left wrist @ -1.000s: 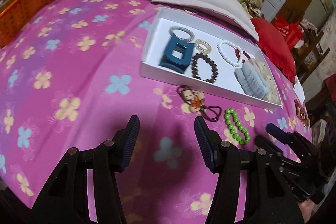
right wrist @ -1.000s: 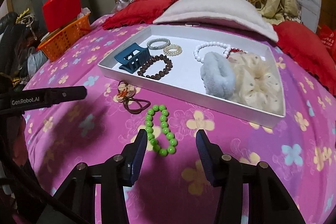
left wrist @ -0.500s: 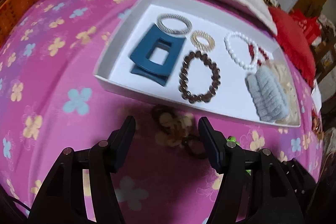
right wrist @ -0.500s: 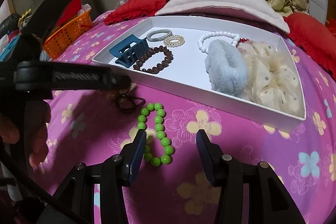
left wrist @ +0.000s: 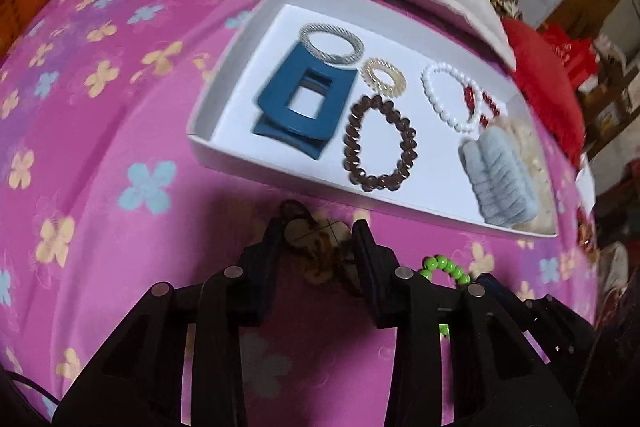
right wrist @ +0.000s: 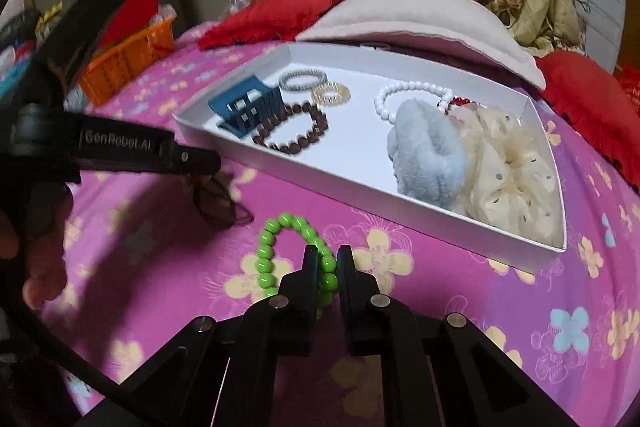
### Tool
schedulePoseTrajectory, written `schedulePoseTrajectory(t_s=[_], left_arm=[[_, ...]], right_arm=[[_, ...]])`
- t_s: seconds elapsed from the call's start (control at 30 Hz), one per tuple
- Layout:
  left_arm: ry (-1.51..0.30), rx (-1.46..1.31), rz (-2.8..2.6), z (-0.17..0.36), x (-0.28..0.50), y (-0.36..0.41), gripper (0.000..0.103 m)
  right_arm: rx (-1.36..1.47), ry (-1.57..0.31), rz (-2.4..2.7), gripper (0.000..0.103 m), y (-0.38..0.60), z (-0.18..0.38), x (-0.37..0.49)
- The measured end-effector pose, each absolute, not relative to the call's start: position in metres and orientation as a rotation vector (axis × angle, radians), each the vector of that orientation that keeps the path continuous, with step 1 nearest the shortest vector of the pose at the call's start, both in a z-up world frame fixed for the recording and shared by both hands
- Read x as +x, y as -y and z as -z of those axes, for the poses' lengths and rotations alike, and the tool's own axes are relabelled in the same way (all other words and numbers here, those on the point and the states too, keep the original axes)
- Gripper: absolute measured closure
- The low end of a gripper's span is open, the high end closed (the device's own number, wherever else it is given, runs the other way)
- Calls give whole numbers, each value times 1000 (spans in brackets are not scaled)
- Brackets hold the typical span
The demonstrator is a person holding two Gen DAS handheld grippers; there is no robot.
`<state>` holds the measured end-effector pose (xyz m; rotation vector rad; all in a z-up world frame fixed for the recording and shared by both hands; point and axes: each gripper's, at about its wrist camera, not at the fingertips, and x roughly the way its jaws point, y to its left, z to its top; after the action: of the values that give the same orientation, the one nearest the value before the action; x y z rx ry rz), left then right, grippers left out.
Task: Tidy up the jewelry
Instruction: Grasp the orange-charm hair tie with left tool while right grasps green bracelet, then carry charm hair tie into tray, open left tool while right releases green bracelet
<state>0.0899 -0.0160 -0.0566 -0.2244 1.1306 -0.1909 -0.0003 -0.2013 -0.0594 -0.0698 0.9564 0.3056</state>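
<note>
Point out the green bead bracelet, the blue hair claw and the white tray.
green bead bracelet (right wrist: 267,255): right wrist view, on its left strand of beads.
blue hair claw (left wrist: 298,99): left wrist view, on its top frame.
white tray (right wrist: 420,213): right wrist view, on its near wall.

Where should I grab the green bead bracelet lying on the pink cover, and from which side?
Take the green bead bracelet across one strand of its loop, coming from above on the near side. It lies flat and limp on the pink cover, so only a single row of beads fits between the fingers. The right gripper is closed on its right strand this way.
</note>
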Motion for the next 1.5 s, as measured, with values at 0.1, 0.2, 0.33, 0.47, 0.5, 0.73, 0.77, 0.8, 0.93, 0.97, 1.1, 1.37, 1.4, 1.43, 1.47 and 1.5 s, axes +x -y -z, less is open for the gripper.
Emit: schedulePoseTrajectory(t_s=[0.1,0.2,0.33,0.47,0.5,0.73,0.77,0.8,0.93,0.97,1.1,1.37,1.4,1.43,1.47,1.5], left_arm=[[-1111,-214,201,47,79,12,69],[-1101,-210,214,40,70,10,69],[-1076,-206,221,28,63,8,69],[-1041,-190,232,12,57,9,69],[-1030,-185,235,8,56,9,69],[-948,-99,224,-17,49,18,69],[-940,-91,223,-19,49,19,69],[-930,-81,220,-21,48,19,69],[-901,-49,213,-29,47,22,69],[-894,-40,210,-30,48,23,69],[-874,-18,204,-35,46,25,69],[-867,-9,197,-36,47,24,69],[-867,-8,196,-36,47,24,69],[-866,-6,195,-37,47,24,69],[-865,-5,193,-37,48,24,69],[-864,-4,192,-37,49,23,69]], right_arm=[[-54,-931,-310,94,202,46,-6],[-23,-918,-320,94,206,34,-10],[12,-897,-331,94,212,16,-13],[31,-871,-340,94,217,-3,-15],[34,-865,-340,94,218,-8,-15],[17,-830,-329,94,223,-31,-14],[16,-828,-328,94,224,-33,-13],[15,-825,-327,94,225,-35,-13],[9,-816,-322,94,226,-42,-11],[6,-816,-320,94,226,-44,-10],[0,-814,-315,94,226,-47,-9],[-11,-822,-319,94,223,-47,-7],[-12,-821,-320,94,222,-48,-6],[-14,-821,-321,94,221,-48,-5],[-15,-820,-322,94,221,-49,-4],[-16,-819,-322,94,220,-49,-3]])
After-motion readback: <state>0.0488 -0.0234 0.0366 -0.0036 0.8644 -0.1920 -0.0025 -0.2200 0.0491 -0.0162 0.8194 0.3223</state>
